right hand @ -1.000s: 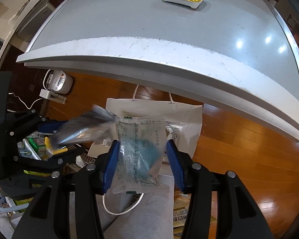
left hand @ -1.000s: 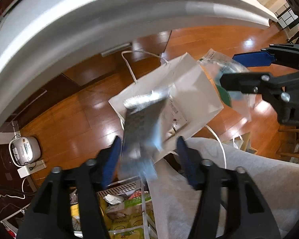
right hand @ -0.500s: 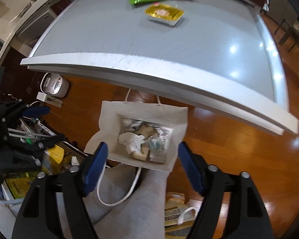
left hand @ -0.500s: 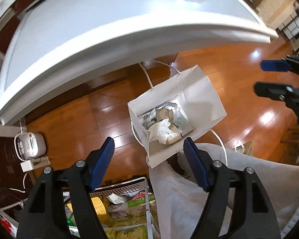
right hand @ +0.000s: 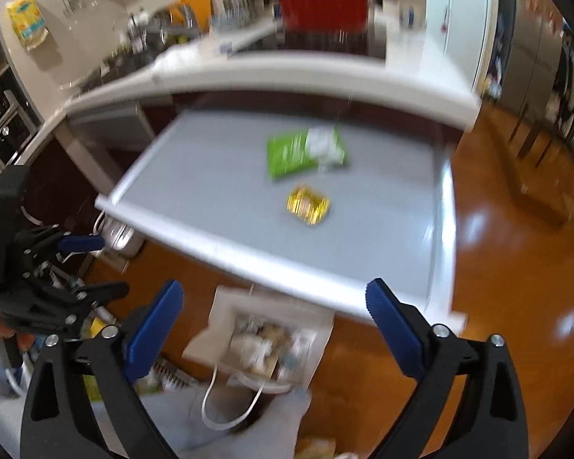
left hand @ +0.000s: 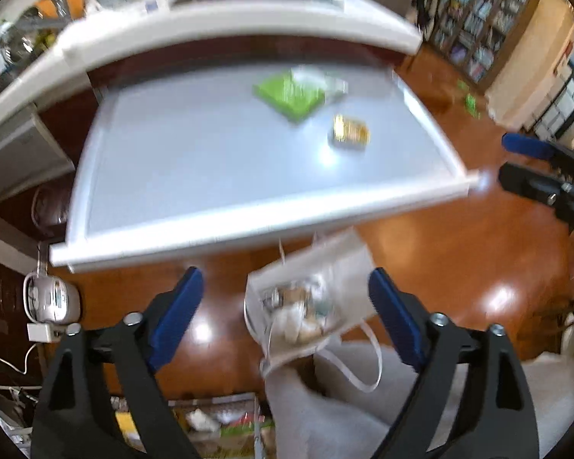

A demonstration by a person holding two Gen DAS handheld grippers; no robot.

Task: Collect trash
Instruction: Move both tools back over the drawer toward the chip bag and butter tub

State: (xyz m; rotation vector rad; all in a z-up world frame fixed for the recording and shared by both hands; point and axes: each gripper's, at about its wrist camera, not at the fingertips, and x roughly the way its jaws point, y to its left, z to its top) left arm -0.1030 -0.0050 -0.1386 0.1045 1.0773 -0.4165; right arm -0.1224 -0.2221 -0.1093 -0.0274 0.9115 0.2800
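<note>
A white paper bag (left hand: 348, 264) stands on the wooden floor by a person's grey-trousered legs, with crumpled wrappers inside. My left gripper (left hand: 285, 283) hangs high above it, jaws opening, nothing between them. My right gripper (right hand: 273, 290) is also above the bag (right hand: 225, 310), jaws opening and empty. On the grey table (left hand: 195, 160) lie a green packet (left hand: 291, 95) and a small yellow foil-lidded tub (left hand: 350, 137). The right wrist view shows the same packet (right hand: 302, 151) and tub (right hand: 308, 204). All is blurred by motion.
A white rice cooker (left hand: 51, 300) sits on the floor at the left by a power strip. A wire basket (left hand: 210, 420) of packets stands beside the legs. A white counter (right hand: 287, 72) runs behind the table. Bookshelves (left hand: 478, 38) line the far right.
The left gripper let go of a silver wrapper and the right of a clear packet; both now lie in the bag. Both grippers opened wide and rose, bringing the tabletop into view.
</note>
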